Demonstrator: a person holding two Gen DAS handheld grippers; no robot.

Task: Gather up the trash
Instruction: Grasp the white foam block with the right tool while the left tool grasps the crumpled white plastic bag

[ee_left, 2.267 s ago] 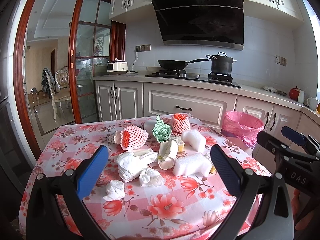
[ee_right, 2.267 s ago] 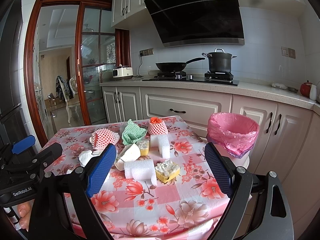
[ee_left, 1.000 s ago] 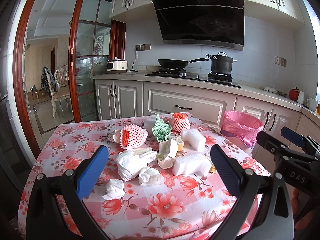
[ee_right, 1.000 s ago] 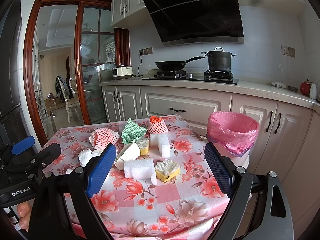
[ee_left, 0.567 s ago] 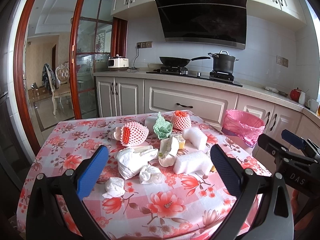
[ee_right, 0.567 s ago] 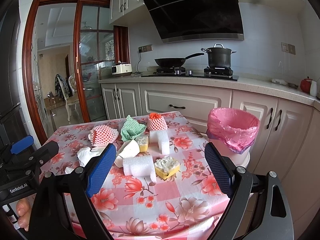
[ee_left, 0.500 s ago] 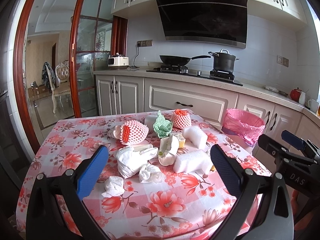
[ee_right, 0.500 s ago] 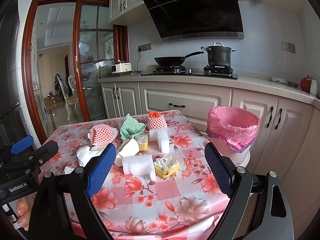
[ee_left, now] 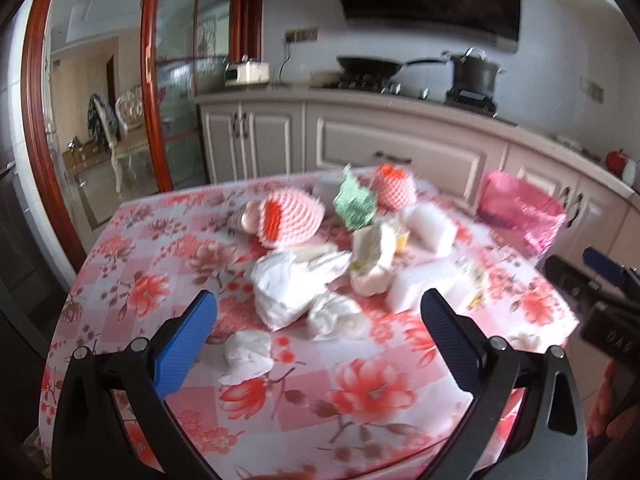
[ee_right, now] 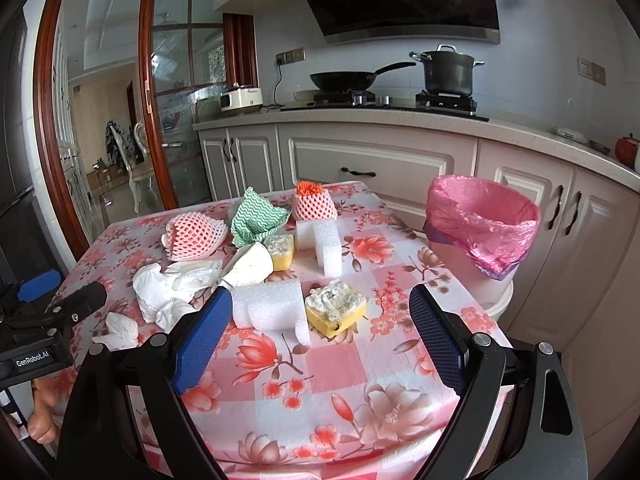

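Trash lies in a heap on the floral tablecloth (ee_right: 344, 364): crumpled white tissues (ee_left: 244, 350) (ee_right: 160, 286), pink foam fruit nets (ee_left: 290, 218) (ee_right: 192, 236), a green zigzag cloth (ee_right: 256, 216), white foam blocks (ee_right: 272, 304) and a dirty yellow sponge (ee_right: 336, 308). A bin lined with a pink bag (ee_right: 480, 220) (ee_left: 520, 210) stands beside the table's right edge. My left gripper (ee_left: 320, 332) is open, hovering just short of the tissues. My right gripper (ee_right: 316, 332) is open in front of the foam block and sponge, holding nothing.
Kitchen cabinets and a counter (ee_right: 380, 120) with a wok and a pot run behind the table. A glass sliding door (ee_left: 176, 92) in a wooden frame is at the left. Each gripper shows at the edge of the other's view, with a person's fingers (ee_right: 40, 424) on the left one's handle.
Both grippers have moved forward and lower toward the trash on the table. The left wrist view is blurred from motion. Both stay open and empty.
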